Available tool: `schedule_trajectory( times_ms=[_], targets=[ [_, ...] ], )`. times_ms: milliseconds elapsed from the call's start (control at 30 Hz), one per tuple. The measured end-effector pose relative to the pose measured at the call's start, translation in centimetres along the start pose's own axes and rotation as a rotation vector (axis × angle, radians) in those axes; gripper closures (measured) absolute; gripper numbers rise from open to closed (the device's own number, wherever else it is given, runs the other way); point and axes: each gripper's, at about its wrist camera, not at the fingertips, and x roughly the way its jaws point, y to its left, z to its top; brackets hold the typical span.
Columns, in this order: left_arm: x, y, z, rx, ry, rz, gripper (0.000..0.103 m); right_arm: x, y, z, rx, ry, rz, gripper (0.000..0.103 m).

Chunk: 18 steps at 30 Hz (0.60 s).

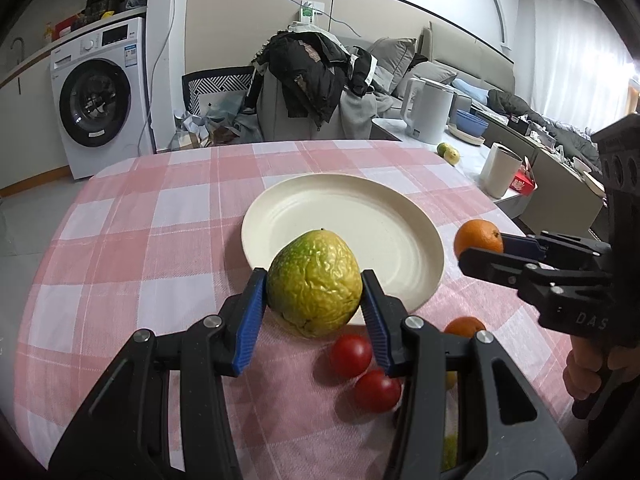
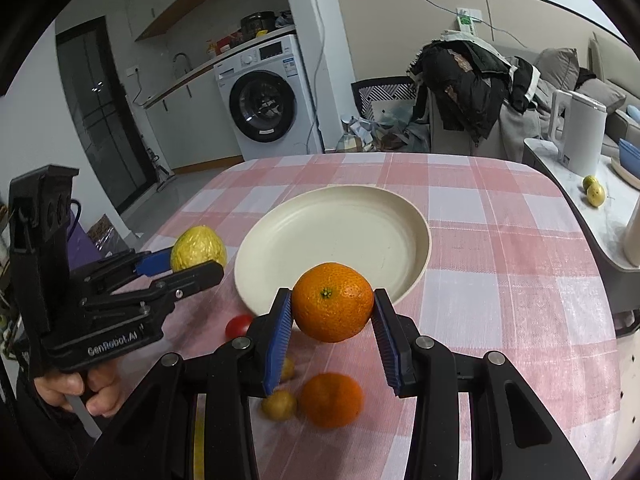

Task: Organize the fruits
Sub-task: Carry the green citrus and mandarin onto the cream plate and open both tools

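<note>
My left gripper (image 1: 314,290) is shut on a wrinkled green-yellow fruit (image 1: 314,284), held above the near rim of the cream plate (image 1: 360,216). My right gripper (image 2: 332,308) is shut on an orange (image 2: 332,307), also lifted over the plate's (image 2: 340,232) near edge. In the right wrist view the left gripper (image 2: 200,266) shows at the left with the yellow-green fruit (image 2: 198,248). The right gripper (image 1: 480,254) with its orange (image 1: 478,238) shows at the right of the left wrist view. On the cloth lie two red tomatoes (image 1: 351,355), a second orange (image 2: 331,400) and small yellow fruits (image 2: 279,404).
The table carries a pink checked cloth (image 1: 140,240). Behind it stands a chair piled with dark clothes (image 1: 312,76). A side counter at the right holds a white kettle (image 1: 428,108), a cup (image 1: 500,168) and two small green fruits (image 1: 448,152). A washing machine (image 1: 100,96) stands at far left.
</note>
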Motion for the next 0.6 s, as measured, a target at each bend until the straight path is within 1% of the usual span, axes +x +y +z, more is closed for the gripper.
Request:
schedule_trajectory(
  times_ms=[233,367,600],
  targets=[
    [1.7,0.2,1.0,0.012,-0.006,0.008,0.06,1.8,-0.4,1.3,0.003,0.009,-0.015,0.062],
    [2.9,0.4,1.4,0.013,-0.005,0.015,0.06,2.8,-1.0,1.7,0.026,0.02,-0.004,0.062],
    [5.1,0.8,1.6,0.014,0.016,0.026,0.06,4.4,-1.9,1.9,0.04,0.043,-0.019,0.062]
  ],
)
